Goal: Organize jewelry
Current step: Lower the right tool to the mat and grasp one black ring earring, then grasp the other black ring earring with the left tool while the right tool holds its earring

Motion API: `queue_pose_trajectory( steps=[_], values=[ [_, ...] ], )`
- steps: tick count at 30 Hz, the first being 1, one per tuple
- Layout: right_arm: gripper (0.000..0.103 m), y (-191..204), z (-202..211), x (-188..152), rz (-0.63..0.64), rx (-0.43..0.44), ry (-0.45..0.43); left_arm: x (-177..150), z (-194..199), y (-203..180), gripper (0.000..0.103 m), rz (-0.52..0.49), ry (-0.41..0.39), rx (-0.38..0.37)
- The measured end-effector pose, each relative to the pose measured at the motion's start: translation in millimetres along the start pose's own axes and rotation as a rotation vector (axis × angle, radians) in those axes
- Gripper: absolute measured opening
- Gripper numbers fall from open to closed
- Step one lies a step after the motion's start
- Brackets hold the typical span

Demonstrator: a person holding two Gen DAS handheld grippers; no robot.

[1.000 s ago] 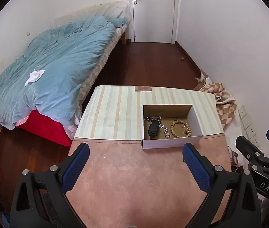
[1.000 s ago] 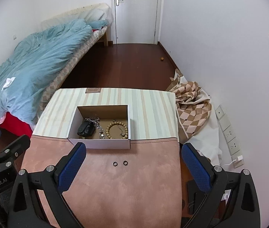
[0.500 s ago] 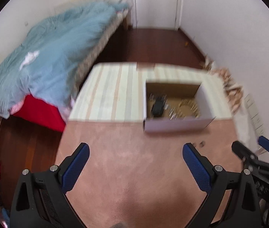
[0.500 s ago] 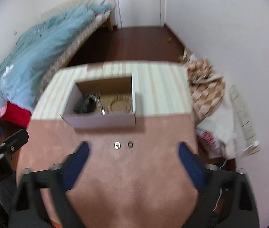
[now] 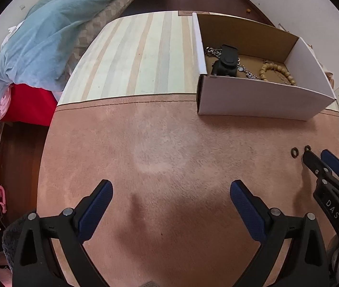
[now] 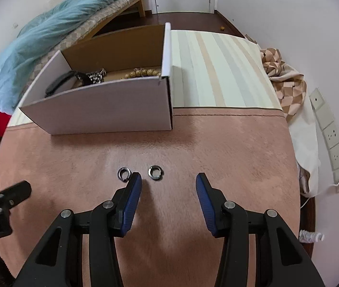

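**Two rings wait before the box**

We see two dark rings, left ring (image 6: pixel 124 174) and right ring (image 6: pixel 155 173), flat on the pink table (image 6: pixel 217 148), side by side. Our right hand-held gripper (image 6: pixel 168 179) is spread, empty, its left finger beside the left ring. Our left hand-held gripper (image 5: pixel 171 187) is spread wide, empty. The white box (image 6: pixel 102 110) holds a bead bracelet (image 5: pixel 277 71), a metal chain (image 5: pixel 246 70) and a black item (image 5: pixel 225 61).

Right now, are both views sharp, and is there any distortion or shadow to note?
Left wrist view: sharp, strong fisheye bending the box, soft gripper shadows on the mat. Right wrist view: sharp too, both rings crisp, box wall bowed, shadow under the right gripper.
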State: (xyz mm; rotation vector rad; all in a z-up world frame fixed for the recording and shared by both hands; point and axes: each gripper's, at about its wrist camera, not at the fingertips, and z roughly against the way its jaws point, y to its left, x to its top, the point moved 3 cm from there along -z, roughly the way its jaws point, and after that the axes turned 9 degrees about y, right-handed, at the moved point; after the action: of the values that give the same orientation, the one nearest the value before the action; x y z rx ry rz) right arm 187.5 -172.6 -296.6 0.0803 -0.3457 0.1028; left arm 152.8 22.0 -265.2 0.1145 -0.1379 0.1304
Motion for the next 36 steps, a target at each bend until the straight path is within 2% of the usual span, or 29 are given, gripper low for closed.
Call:
queue_pose_trajectory(
  steps=[2, 4, 5, 7, 9, 12, 19, 23, 24, 28, 30, 34, 36],
  values=[
    [0.049, 4, -3, 4, 0.025, -0.02, -0.019, 1, -3, -1, 0.1, -0.005, 0.006, 0.001],
    [0.032, 8, -5, 6, 0.048, -0.053, -0.039, 4, -2, -1, 0.1, -0.008, 0.005, 0.01],
    [0.013, 11, -5, 5, 0.064, -0.061, -0.052, 5, -2, -2, 0.1, -0.012, 0.001, 0.016],
    [0.013, 16, -4, 4, 0.075, -0.081, -0.054, 8, 1, -4, 0.1, -0.017, -0.009, 0.023],
    [0.013, 12, -3, 1, 0.059, -0.06, -0.049, 13, 4, -6, 0.1, -0.026, -0.024, 0.024],
    [0.013, -9, 12, -6, -0.031, -0.024, -0.064, 12, 11, -21, 0.1, -0.043, -0.046, 0.005],
    [0.013, -58, 35, -22, -0.171, -0.034, -0.074, 15, 12, -91, 0.099, -0.14, -0.069, -0.116],
    [0.013, -76, 35, -29, -0.216, -0.04, -0.064, 13, 6, -124, 0.079, -0.202, -0.054, -0.14],
    [0.013, -77, 35, -29, -0.222, -0.042, -0.066, 13, 4, -127, 0.077, -0.211, -0.051, -0.142],
    [0.013, -85, 40, -27, -0.243, -0.042, -0.08, 8, -5, -142, 0.054, -0.251, -0.042, -0.144],
    [0.013, -86, 41, -24, -0.247, -0.048, -0.088, 9, -5, -143, 0.047, -0.264, -0.069, -0.133],
    [0.013, -91, 39, -22, -0.252, -0.05, -0.09, 12, 1, -150, 0.013, -0.288, -0.1, -0.148],
    [0.013, -91, 40, -21, -0.259, -0.045, -0.092, 12, 1, -149, 0.01, -0.288, -0.104, -0.155]
  ],
)
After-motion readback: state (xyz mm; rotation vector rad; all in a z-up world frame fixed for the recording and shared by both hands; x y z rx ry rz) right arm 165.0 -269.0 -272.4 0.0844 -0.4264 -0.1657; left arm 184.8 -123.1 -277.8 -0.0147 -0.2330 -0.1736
